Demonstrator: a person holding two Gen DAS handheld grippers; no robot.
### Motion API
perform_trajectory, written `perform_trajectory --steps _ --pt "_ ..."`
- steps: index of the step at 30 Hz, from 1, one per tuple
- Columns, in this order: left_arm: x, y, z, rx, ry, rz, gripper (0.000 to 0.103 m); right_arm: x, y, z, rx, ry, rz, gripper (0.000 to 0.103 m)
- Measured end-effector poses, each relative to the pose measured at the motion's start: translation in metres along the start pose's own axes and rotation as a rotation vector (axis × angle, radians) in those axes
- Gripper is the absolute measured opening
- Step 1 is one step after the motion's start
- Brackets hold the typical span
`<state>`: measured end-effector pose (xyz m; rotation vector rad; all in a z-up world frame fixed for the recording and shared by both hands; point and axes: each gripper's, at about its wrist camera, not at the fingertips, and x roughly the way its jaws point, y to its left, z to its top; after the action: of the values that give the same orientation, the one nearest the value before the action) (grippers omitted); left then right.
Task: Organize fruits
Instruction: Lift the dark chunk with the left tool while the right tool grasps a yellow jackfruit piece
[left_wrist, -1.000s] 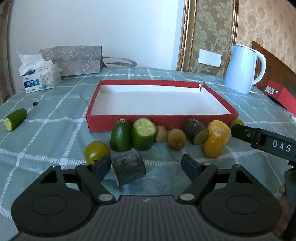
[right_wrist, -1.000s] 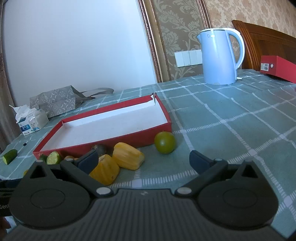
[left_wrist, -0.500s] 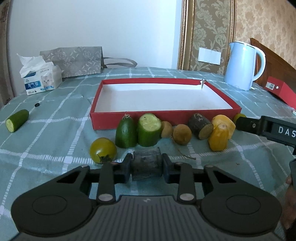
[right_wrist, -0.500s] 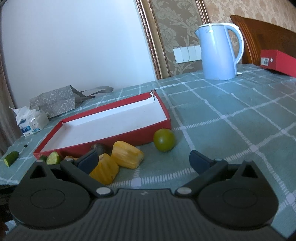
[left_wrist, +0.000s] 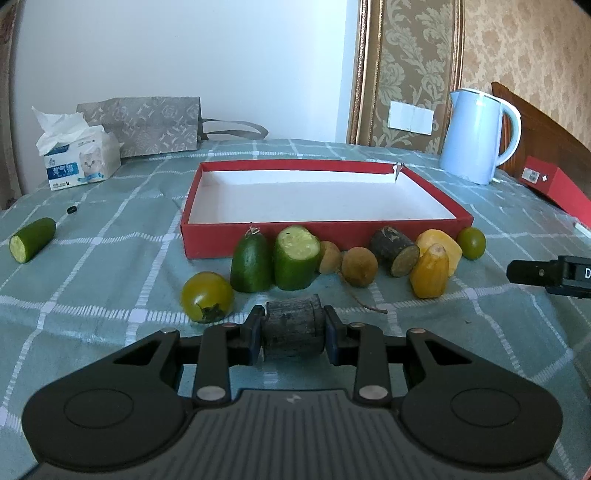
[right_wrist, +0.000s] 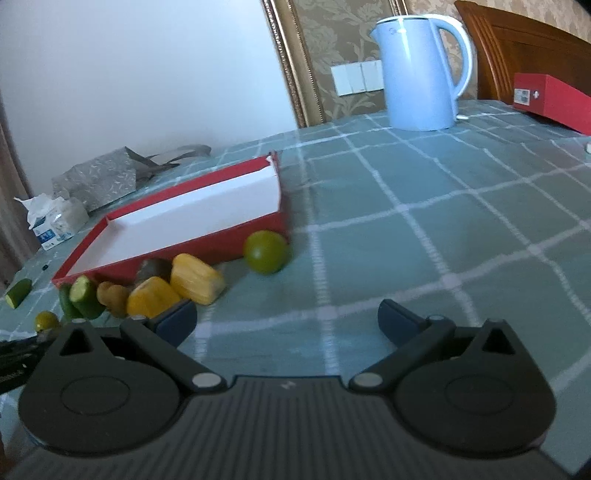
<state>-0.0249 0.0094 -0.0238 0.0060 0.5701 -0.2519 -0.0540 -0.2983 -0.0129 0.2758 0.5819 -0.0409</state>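
My left gripper (left_wrist: 291, 328) is shut on a dark cylindrical fruit chunk (left_wrist: 291, 326), held just above the cloth. Ahead lies a row of produce in front of the red tray (left_wrist: 325, 236): a green tomato (left_wrist: 207, 297), two cucumber pieces (left_wrist: 273, 264), two brown kiwis (left_wrist: 351, 260), a dark chunk (left_wrist: 394, 251), two yellow pieces (left_wrist: 434, 264), a green round fruit (left_wrist: 471, 242). The tray is empty. My right gripper (right_wrist: 288, 323) is open and empty, with the yellow pieces (right_wrist: 177, 290) and green fruit (right_wrist: 265, 252) ahead to its left.
A cucumber piece (left_wrist: 31, 240) lies far left. A tissue box (left_wrist: 79, 155) and grey bag (left_wrist: 144, 123) stand at the back left. A blue kettle (left_wrist: 476, 138) and a red box (left_wrist: 554, 184) are at the back right. The table has a green checked cloth.
My left gripper closed on the dark chunk and has lifted it slightly. My right gripper has moved and turned a little, still open.
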Motion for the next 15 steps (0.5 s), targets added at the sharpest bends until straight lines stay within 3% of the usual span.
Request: perform_trajectory --steps 5,7,10,14,15 --pt "0.001 0.004 0.001 -0.017 0.001 -0.001 0.032 0.005 0.013 -0.001 -0.029 0.034 0.085 0.103" --pt "0.001 0.005 0.001 -0.021 0.001 -0.002 0.032 0.008 0.030 -0.003 -0.077 0.036 0.110 0.076" --pt "0.000 0.005 0.000 -0.017 -0.003 -0.002 0.032 0.019 0.053 -0.004 -0.135 0.083 0.149 0.068" --pt "-0.003 0.009 0.000 -0.028 -0.009 -0.008 0.032 0.022 0.073 -0.002 -0.156 0.103 0.193 0.064" --pt "-0.003 0.011 -0.001 -0.034 -0.010 -0.012 0.032 0.022 0.078 -0.001 -0.161 0.101 0.204 0.057"
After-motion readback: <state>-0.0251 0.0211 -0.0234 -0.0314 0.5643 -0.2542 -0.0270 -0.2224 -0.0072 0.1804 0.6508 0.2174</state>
